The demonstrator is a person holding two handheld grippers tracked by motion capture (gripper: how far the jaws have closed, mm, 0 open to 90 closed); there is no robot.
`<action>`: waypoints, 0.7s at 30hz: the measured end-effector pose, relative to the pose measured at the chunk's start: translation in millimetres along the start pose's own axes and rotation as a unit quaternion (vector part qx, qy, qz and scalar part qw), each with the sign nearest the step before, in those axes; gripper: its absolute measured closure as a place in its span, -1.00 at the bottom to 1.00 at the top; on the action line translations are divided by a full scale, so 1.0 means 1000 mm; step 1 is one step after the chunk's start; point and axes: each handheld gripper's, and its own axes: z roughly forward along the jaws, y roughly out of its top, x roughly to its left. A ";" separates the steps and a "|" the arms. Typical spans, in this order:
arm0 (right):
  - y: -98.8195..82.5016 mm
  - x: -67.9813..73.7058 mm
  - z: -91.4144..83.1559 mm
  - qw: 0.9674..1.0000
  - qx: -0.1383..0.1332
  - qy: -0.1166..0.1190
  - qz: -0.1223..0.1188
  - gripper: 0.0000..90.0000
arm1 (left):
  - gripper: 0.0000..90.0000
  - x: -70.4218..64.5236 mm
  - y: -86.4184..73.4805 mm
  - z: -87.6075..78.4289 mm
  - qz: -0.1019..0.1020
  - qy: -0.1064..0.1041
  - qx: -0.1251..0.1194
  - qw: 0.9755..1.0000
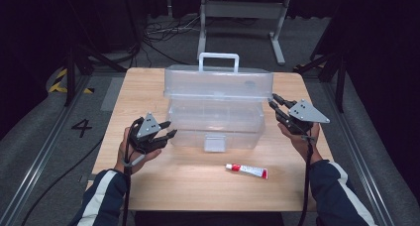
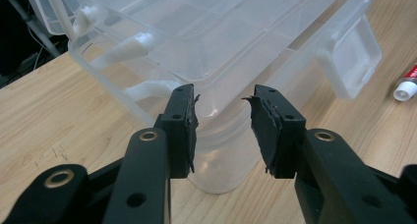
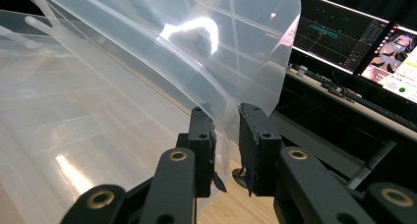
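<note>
A clear plastic toolbox (image 1: 215, 122) sits mid-table with its lid (image 1: 218, 82) raised and its white handle (image 1: 218, 60) on top. My left gripper (image 1: 171, 128) is open at the box's front left corner (image 2: 221, 150), with a jaw on either side of the corner and neither touching it (image 2: 223, 103). My right gripper (image 1: 272, 100) is at the lid's right edge. In the right gripper view the lid's (image 3: 162, 62) edge runs down between the narrowly spaced jaws (image 3: 226, 118), which are closed on it.
A small white tube with red markings (image 1: 246, 170) lies on the wooden table (image 1: 148, 87) in front of the box, and its white cap (image 2: 407, 84) is visible past the box's front latch (image 2: 356, 67). Lit monitors (image 3: 339, 32) stand beyond the table. Cables lie on the floor behind.
</note>
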 end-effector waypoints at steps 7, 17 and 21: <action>0.003 0.001 0.002 1.000 0.001 -0.015 -0.001 0.72 | 0.36 0.000 0.000 0.000 -0.001 -0.002 -0.002 1.000; 0.013 -0.003 0.007 0.999 0.008 -0.028 0.017 0.75 | 0.34 -0.001 0.001 0.002 0.000 -0.002 0.004 1.000; 0.018 -0.005 0.010 0.999 0.014 -0.031 0.019 0.76 | 0.34 0.000 0.001 0.002 0.000 -0.004 0.004 1.000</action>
